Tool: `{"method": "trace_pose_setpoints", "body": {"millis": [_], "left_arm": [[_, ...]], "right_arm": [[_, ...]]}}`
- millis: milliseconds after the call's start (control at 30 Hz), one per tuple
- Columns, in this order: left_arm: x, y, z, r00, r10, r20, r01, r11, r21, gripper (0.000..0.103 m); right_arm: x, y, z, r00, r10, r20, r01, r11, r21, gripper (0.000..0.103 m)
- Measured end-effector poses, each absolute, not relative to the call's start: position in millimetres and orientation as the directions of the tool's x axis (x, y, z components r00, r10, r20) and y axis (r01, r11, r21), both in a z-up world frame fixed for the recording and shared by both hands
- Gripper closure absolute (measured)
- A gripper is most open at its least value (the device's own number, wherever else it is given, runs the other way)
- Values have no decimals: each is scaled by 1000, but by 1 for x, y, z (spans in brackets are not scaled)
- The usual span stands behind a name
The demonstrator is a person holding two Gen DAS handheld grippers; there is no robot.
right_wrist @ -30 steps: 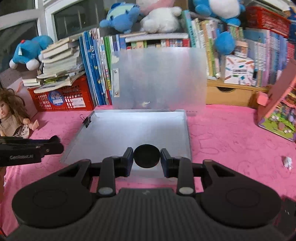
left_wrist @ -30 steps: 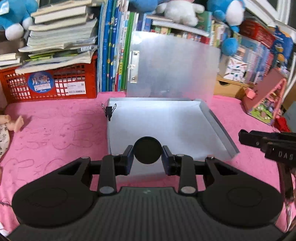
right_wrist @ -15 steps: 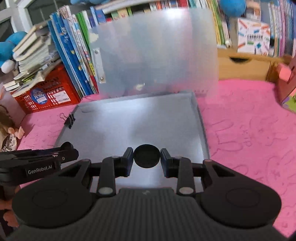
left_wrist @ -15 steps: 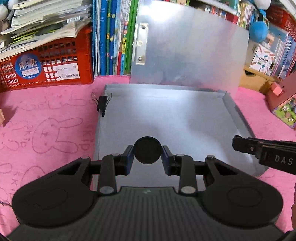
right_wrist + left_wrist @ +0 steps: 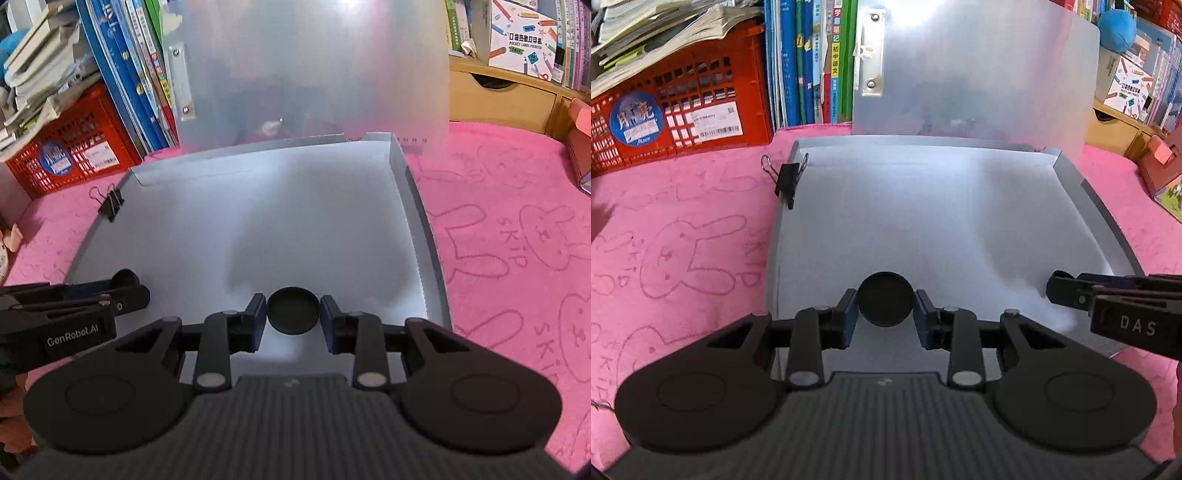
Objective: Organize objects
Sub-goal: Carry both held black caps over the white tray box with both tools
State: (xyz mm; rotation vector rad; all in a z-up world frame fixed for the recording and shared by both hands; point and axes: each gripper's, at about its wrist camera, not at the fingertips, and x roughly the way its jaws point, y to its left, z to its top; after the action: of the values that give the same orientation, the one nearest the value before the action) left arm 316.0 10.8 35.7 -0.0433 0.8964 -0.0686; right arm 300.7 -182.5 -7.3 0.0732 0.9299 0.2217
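Note:
A shallow grey file box lies open on the pink cloth, its translucent lid standing upright at the back. A black binder clip is clipped on the box's left rim. My left gripper hangs over the box's front part, shut on a black round cap. My right gripper hovers beside it over the same box, shut on a second black round cap. Each gripper shows in the other's view: the right gripper and the left gripper. The clip and lid also show there.
A red crate stacked with papers and a row of upright books stand behind the box at left. A wooden drawer unit and a pink toy house are at right. The pink bunny-print cloth surrounds the box.
Both grippers have come forward and down over the grey box, which now fills more of each view. The plush toys on top have slid out of view. Both caps stay gripped.

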Motion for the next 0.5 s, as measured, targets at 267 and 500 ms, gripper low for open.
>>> {"method": "trace_pose_setpoints", "body": {"millis": [267,500], "left_arm": [[314,9,34,631,-63,-773,37,998,-51,65],[310,7,38,639,-49,-767,24,999,-44,50]], "right_arm": [[301,-182,-7,587,223,-778,-158,974,161,54],[295,-185,-3,613,242,-752,-172,970,172,41]]}}
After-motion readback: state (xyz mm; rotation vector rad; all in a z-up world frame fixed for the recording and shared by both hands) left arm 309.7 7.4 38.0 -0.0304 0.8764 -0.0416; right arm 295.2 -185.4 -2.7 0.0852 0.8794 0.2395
